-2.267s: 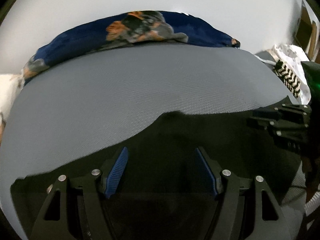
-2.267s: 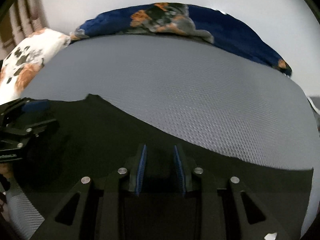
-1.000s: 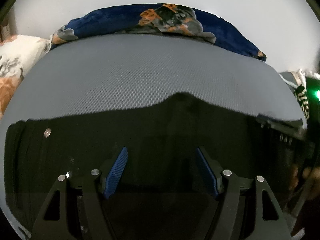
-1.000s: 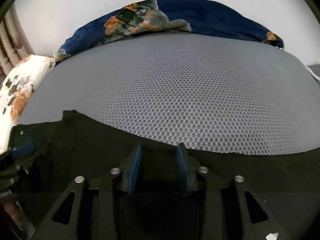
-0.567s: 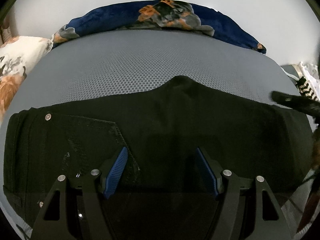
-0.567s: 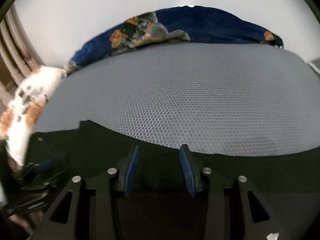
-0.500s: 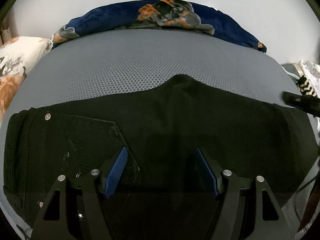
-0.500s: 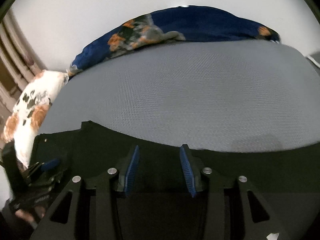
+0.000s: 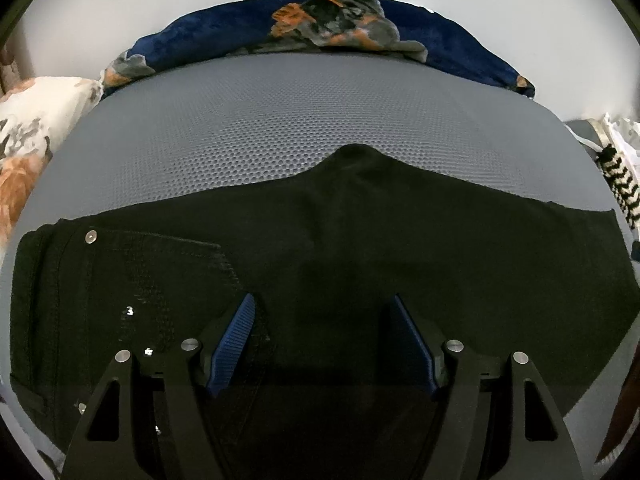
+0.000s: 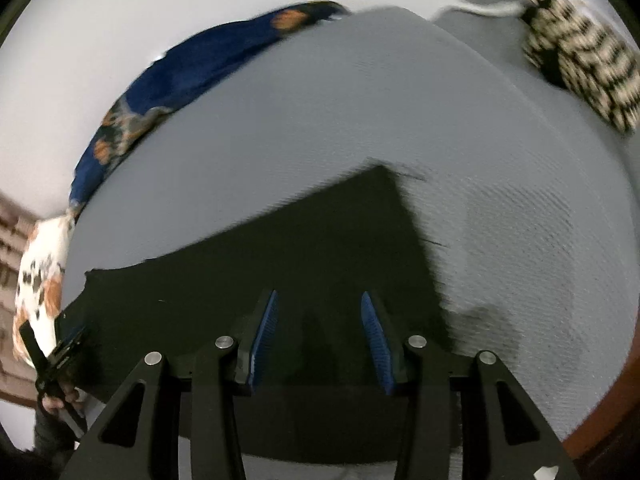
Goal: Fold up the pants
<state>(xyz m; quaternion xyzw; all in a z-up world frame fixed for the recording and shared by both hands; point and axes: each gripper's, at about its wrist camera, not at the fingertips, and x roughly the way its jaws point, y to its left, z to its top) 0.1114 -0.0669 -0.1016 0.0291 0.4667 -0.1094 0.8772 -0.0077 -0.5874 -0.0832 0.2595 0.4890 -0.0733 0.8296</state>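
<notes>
Black pants [image 9: 340,248] lie flat across the near part of a grey mesh bed surface [image 9: 280,120], waistband and back pocket at the left, a crotch bump at the far edge. My left gripper [image 9: 324,312] is open and empty, hovering over the pants' middle. In the right wrist view the pants [image 10: 300,248] end in a squared edge at the right. My right gripper [image 10: 318,308] is open and empty above that end. The left gripper [image 10: 60,356] shows at the far left edge.
A navy floral blanket [image 9: 320,28] lies along the bed's far edge by a white wall. A white floral pillow [image 9: 28,128] is at the left. A black-and-cream patterned item [image 10: 580,68] sits off the bed's right side. A wooden edge [image 10: 600,432] is at lower right.
My right gripper has opened wider and swung right and back, now looking over the pants' right end. The left gripper has stayed open over the pants' middle, which lie spread flat.
</notes>
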